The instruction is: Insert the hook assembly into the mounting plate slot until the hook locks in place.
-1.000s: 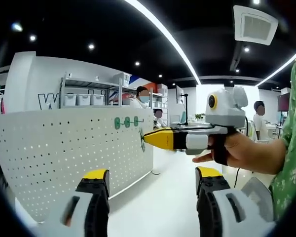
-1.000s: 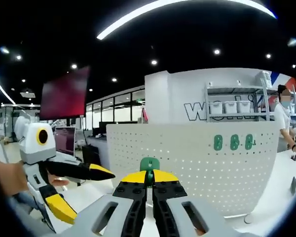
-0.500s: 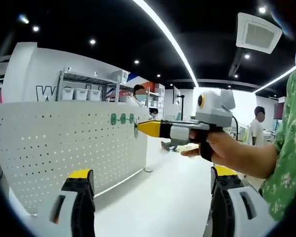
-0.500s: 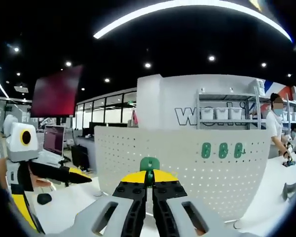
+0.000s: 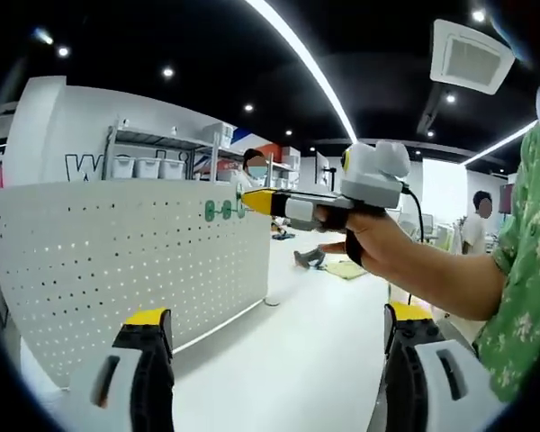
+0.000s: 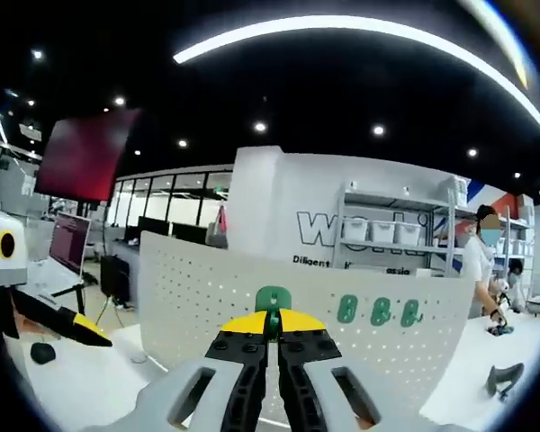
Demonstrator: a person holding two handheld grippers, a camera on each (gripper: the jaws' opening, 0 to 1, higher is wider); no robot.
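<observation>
A white perforated mounting plate [image 5: 117, 261] stands upright on a white table, with three green hooks [image 5: 223, 211] near its top right corner. In the left gripper view my left gripper [image 5: 277, 317] is open and empty, low in front of the plate. A hand holds my right gripper [image 5: 256, 201] with its yellow tips close to those hooks at the plate's upper edge. In the right gripper view my right gripper [image 6: 272, 322] is shut on a small green hook assembly [image 6: 272, 300], facing the plate [image 6: 207, 297] left of the mounted hooks [image 6: 378, 310]. The left gripper [image 6: 72, 322] sits at the far left.
The white tabletop [image 5: 297, 360] runs out in front of the plate. A shelf with white bins [image 6: 387, 234] and several people [image 6: 477, 261] are behind it. A small dark object [image 6: 502, 378] lies on the table to the right. The person's green-patterned sleeve [image 5: 522, 270] is at the right.
My right gripper has risen and moved left, with the green hook assembly, to the plate's top edge by the mounted hooks. The left jaws stand wider apart than a second ago.
</observation>
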